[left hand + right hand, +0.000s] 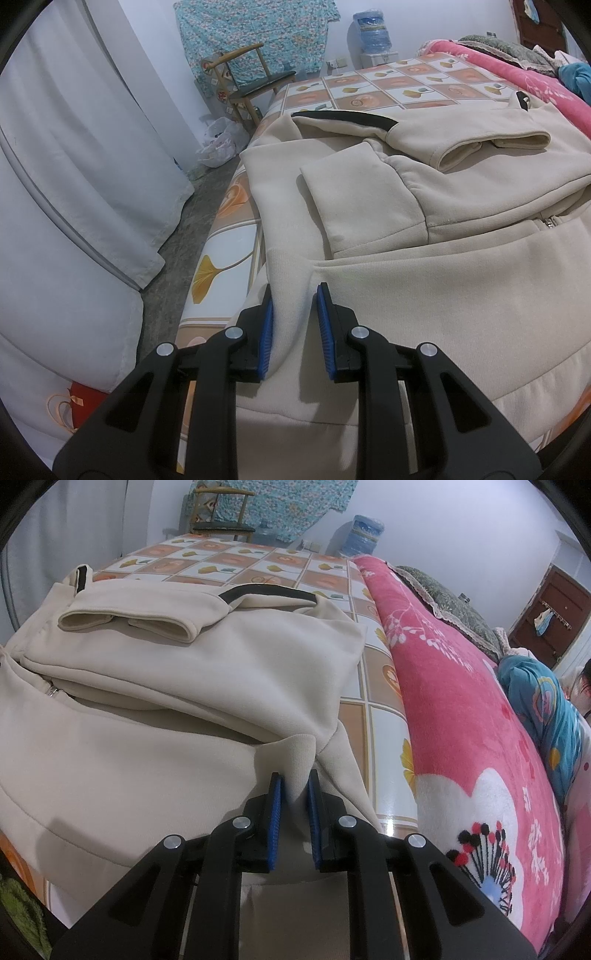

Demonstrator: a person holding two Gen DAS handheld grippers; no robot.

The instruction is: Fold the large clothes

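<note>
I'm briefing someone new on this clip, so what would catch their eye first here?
A cream jacket spread on the tiled-pattern bed, sleeves folded in. Each gripper, left and right, pinches a near corner. A pink blanket runs along the bed's right side.

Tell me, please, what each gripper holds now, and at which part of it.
Both grippers hold the cream hoodie on the bed. The left gripper pinches a fold near its bottom hem on the left side. The right gripper pinches a fold near the hem on the right side.

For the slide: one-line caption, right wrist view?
Right gripper pinching the cream jacket's hem corner on the tiled bedsheet, pink blanket alongside.
</note>
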